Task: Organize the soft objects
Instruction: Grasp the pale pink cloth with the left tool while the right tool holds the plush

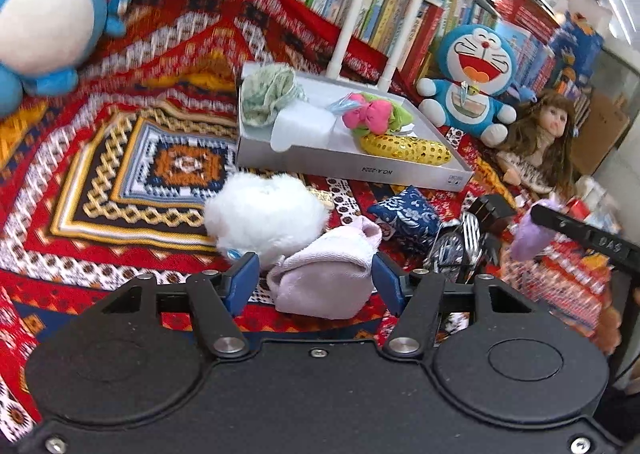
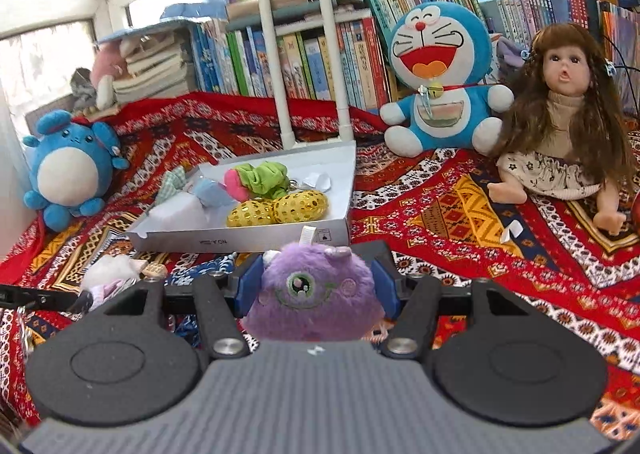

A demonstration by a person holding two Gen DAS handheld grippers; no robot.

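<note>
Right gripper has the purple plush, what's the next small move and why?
Probably carry the purple one-eyed plush forward over the silver tray and release. The right gripper is shut on it, the tray sits directly ahead, and it already holds soft items like the yellow mesh pouches, with bare floor beside them.

the round blue plush (image 1: 52, 22) in the left wrist view is blurred and cut off by the top and left edges. the right gripper (image 1: 580, 238) shows there only as a dark bar, covering most of the purple plush (image 1: 528, 238). the left gripper's body hides the lower part of the pink plush (image 1: 324, 278). in the right wrist view, the doll (image 2: 560, 126) loses one side to the picture's edge, and the tray label (image 2: 216, 242) is too small to read.
</note>
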